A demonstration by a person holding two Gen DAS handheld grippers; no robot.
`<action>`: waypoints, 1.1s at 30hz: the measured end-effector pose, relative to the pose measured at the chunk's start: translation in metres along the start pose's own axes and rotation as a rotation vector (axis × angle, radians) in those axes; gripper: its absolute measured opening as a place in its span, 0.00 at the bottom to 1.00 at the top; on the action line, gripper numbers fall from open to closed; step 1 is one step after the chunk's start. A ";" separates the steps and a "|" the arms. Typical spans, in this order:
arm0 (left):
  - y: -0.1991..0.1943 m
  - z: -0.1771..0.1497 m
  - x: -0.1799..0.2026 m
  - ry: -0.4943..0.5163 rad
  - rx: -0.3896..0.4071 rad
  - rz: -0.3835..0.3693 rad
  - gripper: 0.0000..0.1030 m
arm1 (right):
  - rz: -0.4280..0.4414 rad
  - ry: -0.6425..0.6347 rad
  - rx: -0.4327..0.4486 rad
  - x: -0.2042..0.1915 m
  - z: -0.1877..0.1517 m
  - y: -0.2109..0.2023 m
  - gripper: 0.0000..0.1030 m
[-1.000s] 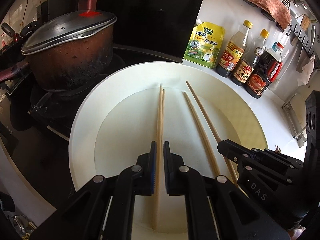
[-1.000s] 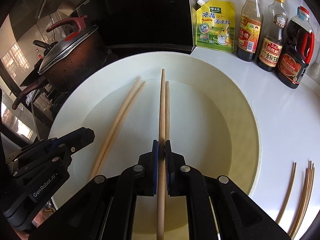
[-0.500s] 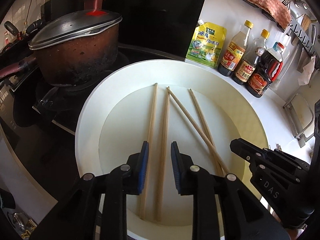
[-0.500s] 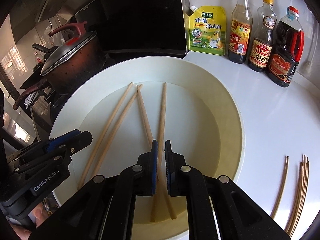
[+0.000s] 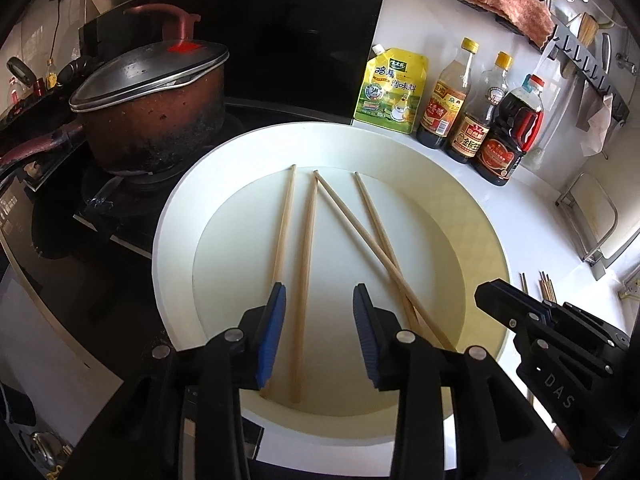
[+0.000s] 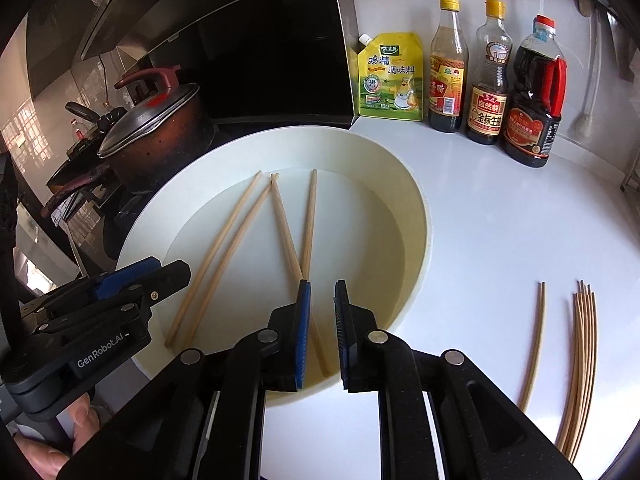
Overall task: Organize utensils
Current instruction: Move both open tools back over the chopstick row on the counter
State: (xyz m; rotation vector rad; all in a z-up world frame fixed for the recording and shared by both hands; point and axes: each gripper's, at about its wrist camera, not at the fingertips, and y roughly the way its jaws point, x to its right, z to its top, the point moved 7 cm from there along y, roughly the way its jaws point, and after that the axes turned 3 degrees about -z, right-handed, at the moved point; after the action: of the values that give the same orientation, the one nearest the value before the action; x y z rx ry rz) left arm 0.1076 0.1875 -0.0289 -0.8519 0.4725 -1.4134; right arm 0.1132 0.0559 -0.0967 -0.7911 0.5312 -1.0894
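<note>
Four chopsticks (image 5: 306, 272) lie loose in the white basin (image 5: 172, 248) ahead of both grippers. The left gripper (image 5: 319, 332) has just been opening and stands moderately wide, one chopstick below its gap, untouched. The right gripper (image 6: 321, 330) has just parted narrowly, gripping nothing. More chopsticks (image 6: 576, 364) lie on the white tabletop (image 6: 500, 220) to its right; sauce bottles (image 6: 488, 76) stand beyond.

A glossy white counter (image 6: 500, 216) carries a round cream plastic basin (image 6: 416, 216) under the jaws, loose wooden chopsticks (image 6: 580, 360) right of them.
</note>
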 end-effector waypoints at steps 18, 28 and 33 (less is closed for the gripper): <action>-0.030 -0.032 0.082 0.105 0.015 -0.081 0.52 | -0.095 0.141 0.054 0.089 -0.062 -0.072 0.29; -0.034 -0.058 0.152 0.197 -0.001 -0.172 0.55 | -0.226 0.214 0.029 0.168 -0.103 -0.104 0.37; -0.030 -0.077 0.186 0.245 -0.019 -0.215 0.59 | -0.278 0.251 0.023 0.201 -0.119 -0.116 0.38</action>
State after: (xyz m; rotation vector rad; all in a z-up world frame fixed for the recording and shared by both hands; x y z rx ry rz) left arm 0.0563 -0.0095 -0.0185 -0.7645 0.5945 -1.7252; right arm 0.0379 -0.1935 -0.0802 -0.7262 0.6301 -1.4614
